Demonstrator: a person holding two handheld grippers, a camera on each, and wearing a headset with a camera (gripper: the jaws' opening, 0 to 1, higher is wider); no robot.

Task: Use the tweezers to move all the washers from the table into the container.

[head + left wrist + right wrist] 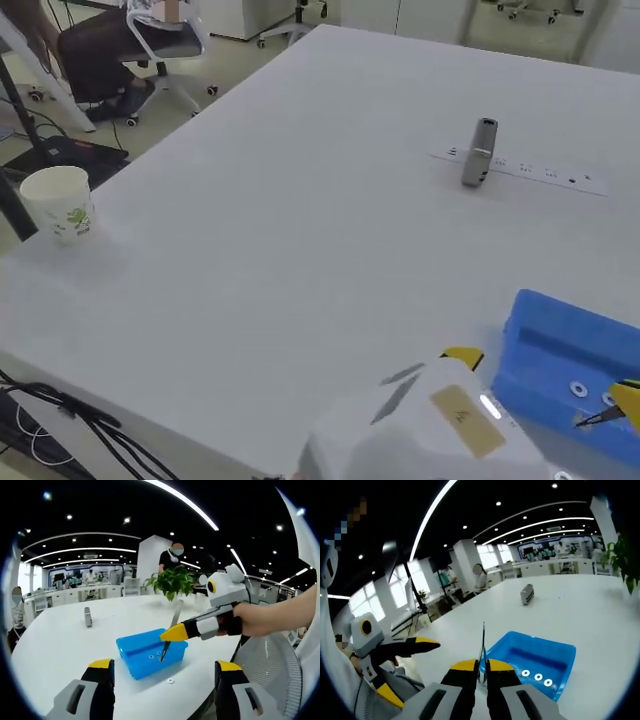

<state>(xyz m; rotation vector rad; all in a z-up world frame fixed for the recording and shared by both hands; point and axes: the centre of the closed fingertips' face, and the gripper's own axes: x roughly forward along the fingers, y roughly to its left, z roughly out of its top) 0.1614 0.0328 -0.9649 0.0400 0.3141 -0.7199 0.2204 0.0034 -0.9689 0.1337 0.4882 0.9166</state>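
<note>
A blue container (560, 350) sits at the table's near right corner with washers (577, 388) in it. The right gripper view shows three washers (538, 677) on the container's floor (540, 657). My right gripper (479, 666) is shut on thin metal tweezers (483, 640). In the left gripper view the right gripper (210, 625) holds the tweezers (170, 630) tip-down into the container (145, 655). One washer (171, 681) lies on the table just in front of it. My left gripper (165, 666) stands open beside the container, nothing between its jaws.
A paper cup (58, 200) stands at the table's left edge. A grey device (480, 150) rests on a power strip (540, 172) at the far right. Cables (80, 415) hang off the near edge. An office chair (165, 45) stands beyond the table.
</note>
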